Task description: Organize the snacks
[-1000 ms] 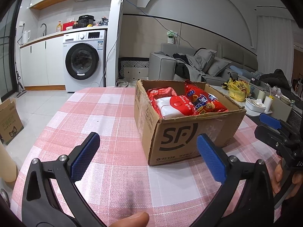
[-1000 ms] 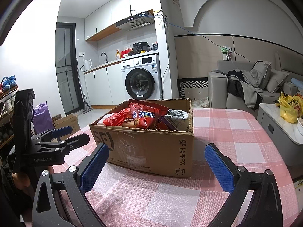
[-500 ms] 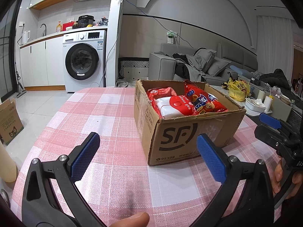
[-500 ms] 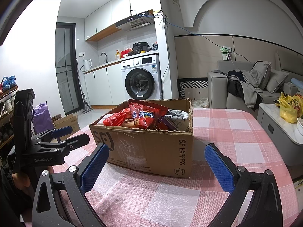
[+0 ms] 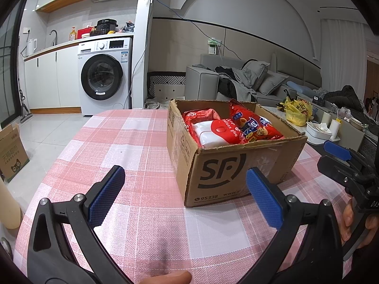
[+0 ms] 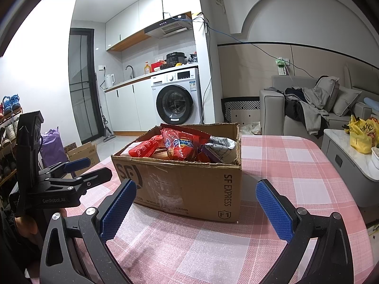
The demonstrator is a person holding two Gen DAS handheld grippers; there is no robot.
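**Snacks in the box**

Cardboard box (image 5: 236, 165) sits on my checked bench (image 5: 132, 146), holding red snack bags (image 5: 255, 127) and a red-and-white pack (image 5: 213, 133). My left gripper (image 5: 184, 198) and right gripper (image 6: 195, 209) are spread wide, empty, near the box without touching it.

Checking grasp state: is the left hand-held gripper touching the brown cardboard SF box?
Apart. The right wrist view shows the left hand-held gripper open, off the brown cardboard SF box, pink checked tablecloth visible between them.
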